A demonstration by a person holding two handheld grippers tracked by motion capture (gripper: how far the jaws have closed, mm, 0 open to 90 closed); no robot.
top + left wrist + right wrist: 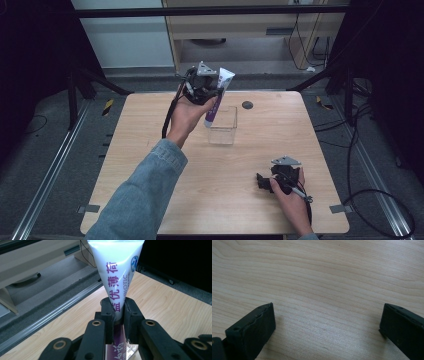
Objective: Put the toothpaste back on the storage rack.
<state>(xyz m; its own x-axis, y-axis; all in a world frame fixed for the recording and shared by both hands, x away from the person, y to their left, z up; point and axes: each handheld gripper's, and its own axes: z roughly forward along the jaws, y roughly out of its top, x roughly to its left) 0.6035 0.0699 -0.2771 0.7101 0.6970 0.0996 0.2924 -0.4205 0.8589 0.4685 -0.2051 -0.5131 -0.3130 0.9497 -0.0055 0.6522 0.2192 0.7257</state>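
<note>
**Tube held above the clear box**

While the left gripper (212, 90) clamps the soft white-and-purple plastic tube (218, 97) by its narrow middle, the tube hangs tilted over the clear square plastic box (223, 126), near the light wooden table's (150, 125) twelve o'clock edge. The smooth skin could slip or buckle, missing the rigid rim. The right gripper (261, 181), at five o'clock, rests spread wide, holding nothing.

Count for you: one tube (218, 96), white with purple print. One clear box (223, 127), open-topped. One wooden counter (150, 130). Two grippers: your left gripper (212, 92), your right gripper (261, 181). One dark round spot (247, 105) on the counter. Two yellow-black tape marks, one (107, 106) on each side of the floor.
</note>
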